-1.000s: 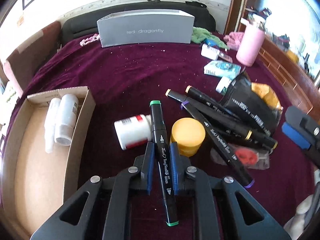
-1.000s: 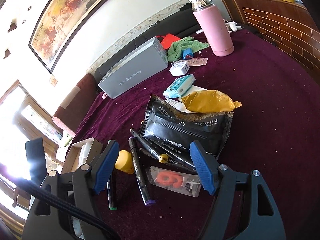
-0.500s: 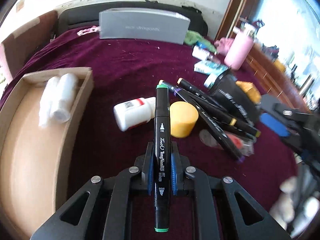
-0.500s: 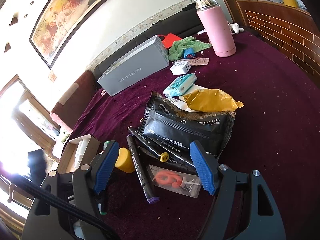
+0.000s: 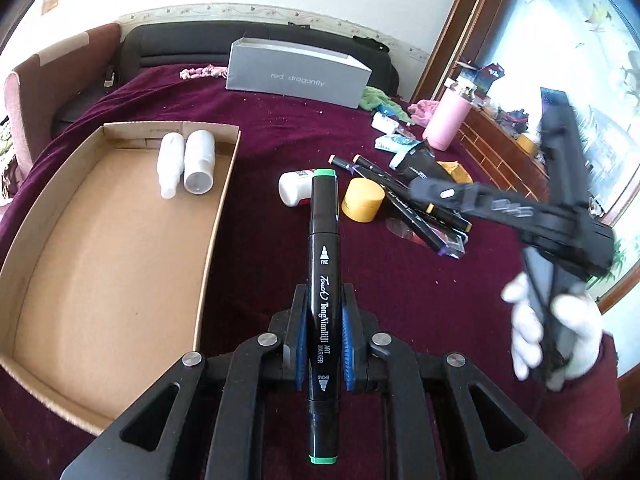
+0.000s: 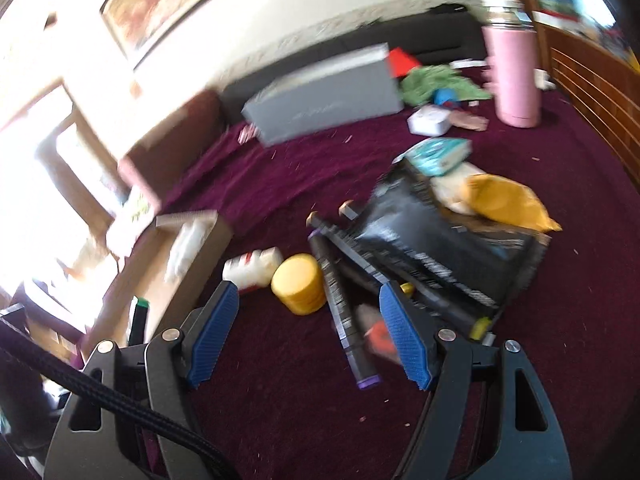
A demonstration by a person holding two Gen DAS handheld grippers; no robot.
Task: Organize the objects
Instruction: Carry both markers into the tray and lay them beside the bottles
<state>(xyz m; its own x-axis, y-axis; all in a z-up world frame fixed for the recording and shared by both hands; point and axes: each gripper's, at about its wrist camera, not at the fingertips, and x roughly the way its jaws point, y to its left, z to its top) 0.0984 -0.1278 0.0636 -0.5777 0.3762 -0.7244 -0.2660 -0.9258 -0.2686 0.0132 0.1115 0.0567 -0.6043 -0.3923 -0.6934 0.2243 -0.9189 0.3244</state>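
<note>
Left gripper point(image 5: 323, 344): blue fingers point(image 5: 299, 354) are closed tight on the green-capped marker point(image 5: 323, 280), which is gripped at its lower half and held lengthwise between them, clear of the maroon cloth point(image 5: 400, 288). The marker's far tip is seen over the white bottle with red label point(image 5: 294, 188).

Cardboard tray point(image 5: 212, 216) is taken as landmark. It lies left of the held marker, with two white bottles point(image 5: 186, 162) laid side by side at its far end. Just right of the tray: the red-label bottle, then the yellow cap point(image 5: 362, 200), touching or nearly so. Further right of that, a pile of black markers point(image 5: 404, 200) is fanned against a black packet point(image 6: 452, 248); a purple-tipped marker point(image 6: 340, 304) lies nearest. The yellow bag point(image 6: 504, 204) is beyond the packet. A grey box point(image 5: 296, 74) stands behind the tray; a pink flask point(image 5: 448, 120) is well to the far right.

Right gripper point(image 6: 308, 336): fingers point(image 6: 212, 332) are spread wide, nothing held, hovering above the cloth near the yellow cap and marker pile. The right-wrist frame is motion-blurred. In the left-wrist view it is held by a white-gloved hand point(image 5: 556, 332).
</note>
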